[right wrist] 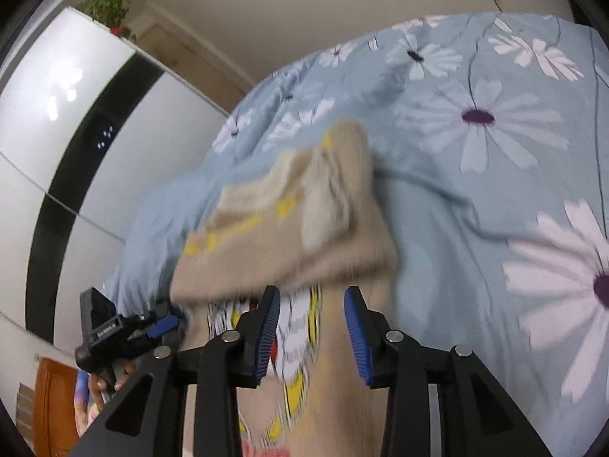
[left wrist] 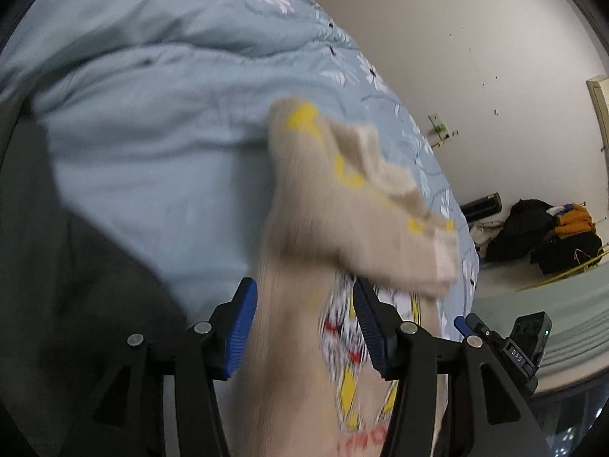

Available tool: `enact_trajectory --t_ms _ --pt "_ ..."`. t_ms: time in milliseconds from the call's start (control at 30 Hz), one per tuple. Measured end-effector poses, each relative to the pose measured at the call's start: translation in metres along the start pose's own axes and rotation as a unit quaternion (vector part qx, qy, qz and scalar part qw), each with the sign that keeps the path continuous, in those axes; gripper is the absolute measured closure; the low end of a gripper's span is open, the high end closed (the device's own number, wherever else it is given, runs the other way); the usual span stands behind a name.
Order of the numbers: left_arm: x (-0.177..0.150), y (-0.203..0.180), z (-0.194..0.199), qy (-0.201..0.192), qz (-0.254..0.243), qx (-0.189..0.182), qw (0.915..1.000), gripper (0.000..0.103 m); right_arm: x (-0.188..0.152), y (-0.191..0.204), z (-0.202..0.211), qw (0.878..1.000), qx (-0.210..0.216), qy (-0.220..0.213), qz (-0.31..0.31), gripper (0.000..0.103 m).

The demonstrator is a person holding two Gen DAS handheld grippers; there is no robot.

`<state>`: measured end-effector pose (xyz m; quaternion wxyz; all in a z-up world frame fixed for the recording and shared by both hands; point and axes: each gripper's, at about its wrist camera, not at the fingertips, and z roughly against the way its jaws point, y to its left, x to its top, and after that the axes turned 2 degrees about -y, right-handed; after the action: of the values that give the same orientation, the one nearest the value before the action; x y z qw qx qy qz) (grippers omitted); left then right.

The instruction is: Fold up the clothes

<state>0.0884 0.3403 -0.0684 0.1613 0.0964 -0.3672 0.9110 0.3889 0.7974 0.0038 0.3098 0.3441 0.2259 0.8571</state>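
A beige knit garment (left wrist: 304,236) with yellow marks and a cartoon print lies partly folded on the blue floral bedding (left wrist: 144,122), blurred by motion. My left gripper (left wrist: 304,327) is open, its blue pads either side of the garment's lower part. The garment shows in the right wrist view (right wrist: 289,221) too, its far part folded over. My right gripper (right wrist: 312,335) is open over the printed area, jaws apart. The right gripper (left wrist: 495,339) shows at the left view's lower right; the left gripper (right wrist: 152,327) shows at the right view's lower left, jaws unclear there.
The bedding (right wrist: 495,152) has large white daisies. A dark cloth (left wrist: 76,285) lies at the left. A white wall (left wrist: 475,38) and a pile of dark bags (left wrist: 540,232) stand beyond the bed. A glossy white-and-black wardrobe (right wrist: 76,133) stands left of the bed.
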Motion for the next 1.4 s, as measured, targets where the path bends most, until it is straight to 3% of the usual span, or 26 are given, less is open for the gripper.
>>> enact_trajectory --t_ms 400,567,733,900,1100,1400 --pt "-0.068 0.021 0.019 0.027 0.031 -0.027 0.9988 0.049 -0.082 -0.041 0.036 0.996 0.009 -0.007 -0.089 0.063" --pt "-0.089 0.014 0.022 0.044 0.011 -0.024 0.9987 0.049 -0.112 -0.054 0.041 0.994 0.018 0.01 -0.106 0.063" --pt "-0.103 0.007 0.03 0.045 -0.01 -0.016 0.9988 0.05 -0.129 -0.05 0.055 0.993 0.057 0.008 -0.103 0.063" --pt "-0.12 -0.005 0.033 0.046 -0.052 0.011 0.9975 0.051 -0.141 -0.035 0.059 0.995 0.067 0.015 -0.066 0.073" --pt "-0.13 -0.015 0.037 0.036 -0.079 0.028 0.9958 0.052 -0.154 -0.03 0.053 0.993 0.086 0.03 -0.068 0.078" --pt "-0.13 0.007 0.047 0.031 -0.029 -0.01 0.9991 0.088 -0.158 -0.023 0.059 0.995 0.078 0.023 -0.064 0.086"
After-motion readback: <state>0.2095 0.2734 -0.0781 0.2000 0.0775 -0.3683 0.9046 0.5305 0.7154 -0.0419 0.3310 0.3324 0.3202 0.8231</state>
